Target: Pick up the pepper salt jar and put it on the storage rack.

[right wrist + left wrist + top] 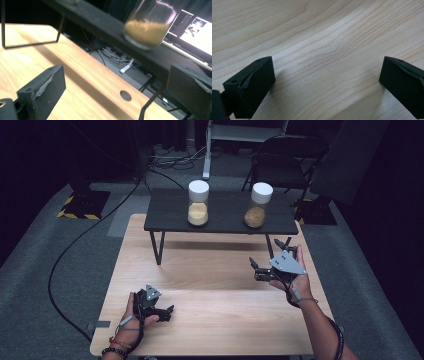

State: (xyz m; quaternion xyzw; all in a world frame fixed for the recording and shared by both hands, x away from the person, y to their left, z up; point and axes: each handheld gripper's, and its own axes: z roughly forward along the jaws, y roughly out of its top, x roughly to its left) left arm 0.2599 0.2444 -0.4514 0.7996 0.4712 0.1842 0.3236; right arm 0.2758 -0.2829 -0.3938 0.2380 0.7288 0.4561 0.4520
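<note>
While our left hand rests low on the pale wooden tabletop (215, 315), we keep the left gripper (167, 311) there with its two black jaws spread wide apart, nothing between them but bare wood grain in the left gripper view. Farther forward and toward the table's right edge, our right hand lifts the right gripper (267, 252) above the wood, its jaws likewise released and gripping nothing. Beyond it stands the low black shelf on thin metal legs (172, 220), set across the far end of the table. On that shelf, nearest the right gripper, sits the clear jar of brown grains with a white lid (258, 206); well apart to its left stands the clear jar of yellow grains with a white lid (198, 203).
</note>
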